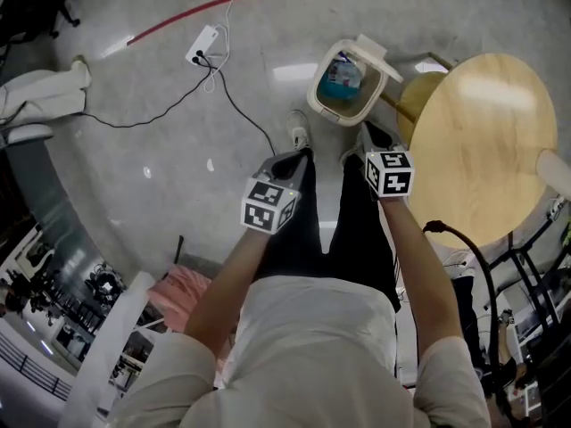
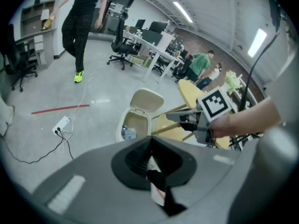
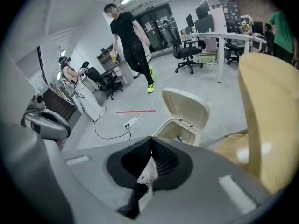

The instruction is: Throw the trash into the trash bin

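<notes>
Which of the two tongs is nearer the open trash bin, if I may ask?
The right tongs, on the side of the round wooden table; the trash bin lies ahead of them, while the left tongs sit farther back.

Polished grey floor (image 1: 178, 150) stretches through an open-plan office, crossed by a red tape line (image 1: 192, 14) and by loose cables (image 1: 243, 112) that run to a white power strip (image 1: 203, 45). A round wooden tabletop (image 1: 486, 141) stands at the right. Farther back, black office chairs (image 2: 122, 43) sit by white desks (image 2: 158, 55) carrying monitors (image 2: 152, 34), under strip lights (image 2: 182, 12) on a pale ceiling. Glass doors (image 3: 156, 20) line the far wall.
</notes>
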{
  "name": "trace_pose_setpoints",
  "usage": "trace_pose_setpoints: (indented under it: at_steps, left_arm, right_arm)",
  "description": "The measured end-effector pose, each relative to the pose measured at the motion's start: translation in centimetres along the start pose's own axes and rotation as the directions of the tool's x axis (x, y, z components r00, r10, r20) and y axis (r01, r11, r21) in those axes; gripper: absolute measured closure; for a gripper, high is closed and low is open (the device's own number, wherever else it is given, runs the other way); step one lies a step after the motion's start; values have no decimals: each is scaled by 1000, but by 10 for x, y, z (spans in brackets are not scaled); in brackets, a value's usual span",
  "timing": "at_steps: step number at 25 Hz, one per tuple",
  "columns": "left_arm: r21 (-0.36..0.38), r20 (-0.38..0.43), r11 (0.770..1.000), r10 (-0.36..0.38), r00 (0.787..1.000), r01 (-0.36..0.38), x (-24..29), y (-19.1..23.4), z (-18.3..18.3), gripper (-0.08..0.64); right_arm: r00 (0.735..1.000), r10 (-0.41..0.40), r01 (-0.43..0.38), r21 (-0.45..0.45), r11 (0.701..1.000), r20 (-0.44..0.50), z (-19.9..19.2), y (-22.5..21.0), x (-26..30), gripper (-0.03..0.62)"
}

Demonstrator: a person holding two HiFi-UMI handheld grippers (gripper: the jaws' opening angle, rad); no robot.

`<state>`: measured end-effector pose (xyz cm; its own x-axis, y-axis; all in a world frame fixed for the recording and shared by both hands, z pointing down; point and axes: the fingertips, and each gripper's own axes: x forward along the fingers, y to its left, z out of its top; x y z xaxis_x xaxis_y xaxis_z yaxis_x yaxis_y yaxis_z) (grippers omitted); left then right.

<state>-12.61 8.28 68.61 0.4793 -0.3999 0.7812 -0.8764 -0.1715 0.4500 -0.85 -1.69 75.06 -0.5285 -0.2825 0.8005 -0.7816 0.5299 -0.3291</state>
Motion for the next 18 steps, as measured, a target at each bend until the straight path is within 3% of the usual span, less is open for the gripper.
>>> trace_pose_setpoints:
  at_steps: [18]
  left_arm:
    - [81,28,996,-40,999,38,-62,-59,48,555]
  right_arm:
    - [997,23,-20,-44,999,68,44,23,-112,591]
